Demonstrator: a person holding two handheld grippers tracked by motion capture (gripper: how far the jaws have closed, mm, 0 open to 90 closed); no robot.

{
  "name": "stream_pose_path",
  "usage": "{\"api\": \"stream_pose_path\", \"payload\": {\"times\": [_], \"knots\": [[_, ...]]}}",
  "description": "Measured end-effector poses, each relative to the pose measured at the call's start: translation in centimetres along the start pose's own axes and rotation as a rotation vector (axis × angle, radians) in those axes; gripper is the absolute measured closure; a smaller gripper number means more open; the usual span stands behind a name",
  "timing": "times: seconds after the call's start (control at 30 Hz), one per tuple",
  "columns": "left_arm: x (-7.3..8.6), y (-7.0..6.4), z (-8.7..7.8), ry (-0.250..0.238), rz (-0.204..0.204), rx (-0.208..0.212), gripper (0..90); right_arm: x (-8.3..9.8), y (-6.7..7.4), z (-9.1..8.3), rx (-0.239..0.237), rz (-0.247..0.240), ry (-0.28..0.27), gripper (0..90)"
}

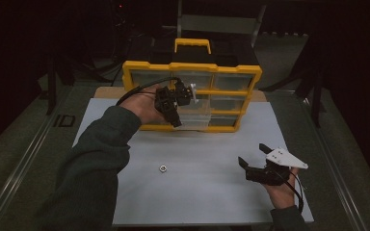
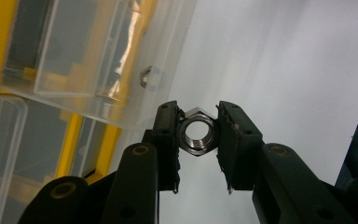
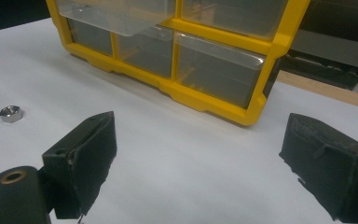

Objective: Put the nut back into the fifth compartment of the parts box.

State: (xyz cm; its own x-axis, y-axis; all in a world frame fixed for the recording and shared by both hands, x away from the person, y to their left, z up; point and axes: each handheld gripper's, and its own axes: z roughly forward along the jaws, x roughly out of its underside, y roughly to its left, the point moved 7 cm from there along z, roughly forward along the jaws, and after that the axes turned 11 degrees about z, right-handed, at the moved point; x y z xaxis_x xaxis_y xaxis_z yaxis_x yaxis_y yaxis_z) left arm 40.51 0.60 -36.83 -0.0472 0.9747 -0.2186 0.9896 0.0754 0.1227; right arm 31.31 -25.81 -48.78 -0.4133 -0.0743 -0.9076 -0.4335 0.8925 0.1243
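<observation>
A steel hex nut [image 2: 196,132] is pinched flat-to-flat between the pads of my left gripper [image 2: 196,135], which is shut on it. In the high view that left gripper [image 1: 176,103] hangs in front of the yellow drawer cabinet [image 1: 231,72], beside a clear drawer [image 1: 195,118] pulled partway out. The clear drawer [image 2: 88,60] has another nut [image 2: 150,77] lying against its wall. A second loose nut [image 1: 163,168] lies on the white mat; it is the nut [image 3: 11,113] at the left of the right gripper view. My right gripper [image 1: 253,158] rests open at the front right.
The white mat [image 1: 207,192] covers the table's middle. The cabinet [image 3: 186,93] stands at the mat's far edge, with a yellow carry handle [image 1: 192,44] on top. A person's green sleeve [image 1: 96,163] crosses the left side. Dark floor surrounds the table.
</observation>
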Motion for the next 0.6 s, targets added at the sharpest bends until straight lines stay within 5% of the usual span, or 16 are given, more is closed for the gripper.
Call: {"api": "stream_pose_path", "payload": {"times": [0.6], "knots": [[-0.9,2.8,0.1,-0.001,-0.105,-0.03,69.8,0.1,0.0,0.1,-0.003,-0.001,0.003,10.4]]}}
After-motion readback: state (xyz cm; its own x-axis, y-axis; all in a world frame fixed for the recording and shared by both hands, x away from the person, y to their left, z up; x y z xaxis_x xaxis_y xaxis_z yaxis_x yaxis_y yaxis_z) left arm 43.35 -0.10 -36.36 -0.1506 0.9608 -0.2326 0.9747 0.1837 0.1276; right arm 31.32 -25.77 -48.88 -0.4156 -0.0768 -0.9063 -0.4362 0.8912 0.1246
